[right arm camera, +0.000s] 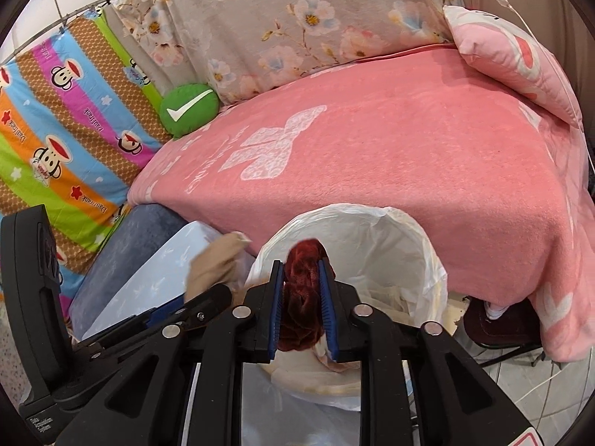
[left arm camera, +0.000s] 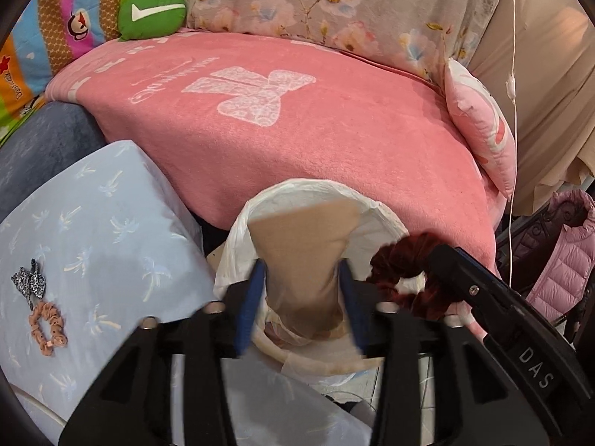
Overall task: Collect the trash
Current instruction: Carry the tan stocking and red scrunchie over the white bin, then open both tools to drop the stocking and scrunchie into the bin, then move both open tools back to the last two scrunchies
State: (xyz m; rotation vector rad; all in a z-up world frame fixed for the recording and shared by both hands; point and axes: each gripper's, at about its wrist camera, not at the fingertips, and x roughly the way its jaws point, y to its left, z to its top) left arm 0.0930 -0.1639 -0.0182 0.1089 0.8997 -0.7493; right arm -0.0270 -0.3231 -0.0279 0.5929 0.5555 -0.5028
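Left wrist view: the left gripper (left arm camera: 303,297) holds its jaws fairly wide around a tan cloth (left arm camera: 303,245); whether the pads touch it is unclear. It hangs over the white-lined trash bin (left arm camera: 238,234) near the pink bed blanket (left arm camera: 334,130). Right gripper (right arm camera: 302,308) jaws, narrow, clamp a dark red scrunchie (right arm camera: 303,282) above that bin's near rim.

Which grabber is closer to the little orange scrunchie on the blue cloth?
Left. The left gripper, with beige cloth between its jaws, is over the bin beside the orange scrunchie. The right gripper is farther, across the bin.
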